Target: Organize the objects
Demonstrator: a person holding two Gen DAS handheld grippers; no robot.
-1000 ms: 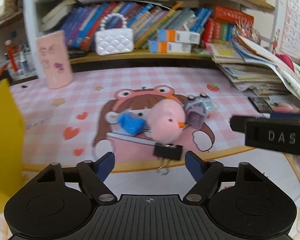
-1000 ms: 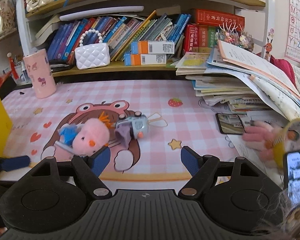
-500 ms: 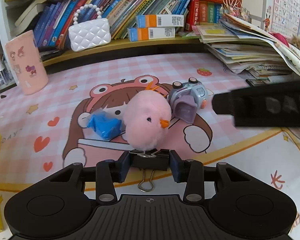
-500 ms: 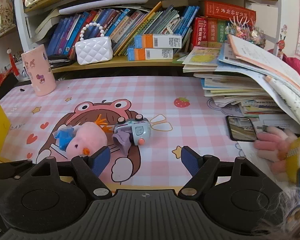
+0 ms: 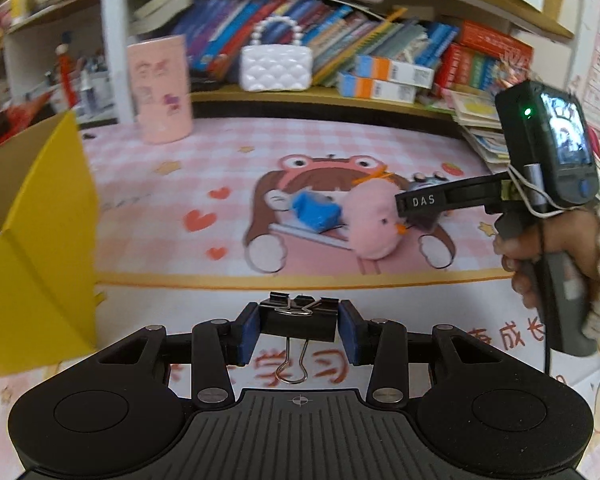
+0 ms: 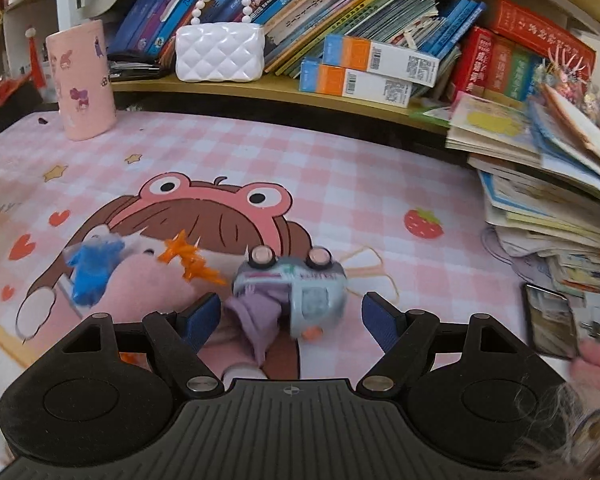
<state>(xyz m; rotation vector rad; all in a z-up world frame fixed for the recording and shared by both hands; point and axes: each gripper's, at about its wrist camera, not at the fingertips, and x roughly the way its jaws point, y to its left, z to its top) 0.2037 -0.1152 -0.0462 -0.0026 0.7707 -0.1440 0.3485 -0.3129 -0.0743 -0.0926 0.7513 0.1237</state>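
Binder clip [image 5: 298, 318]: matt black metal body, shiny wire handles. Left hand-held gripper [image 5: 298, 330]: matt black plastic, blue rubbery pads. Chick toy [image 5: 374, 224]: fuzzy pink plush. Toy camera [image 6: 300, 288]: smooth plastic. Purse [image 6: 219, 53]: glossy white quilted plastic. Box [image 5: 32, 240]: matt yellow cardboard. Mat [image 6: 340, 184]: smooth printed surface on the tabletop.

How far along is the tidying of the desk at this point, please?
Early, it seems. Nothing visibly put away yet; the yellow box's inside is out of view. In hand: the left gripper is shut on a black binder clip. The right gripper is open around the toy camera. The pink chick and blue toy remain.
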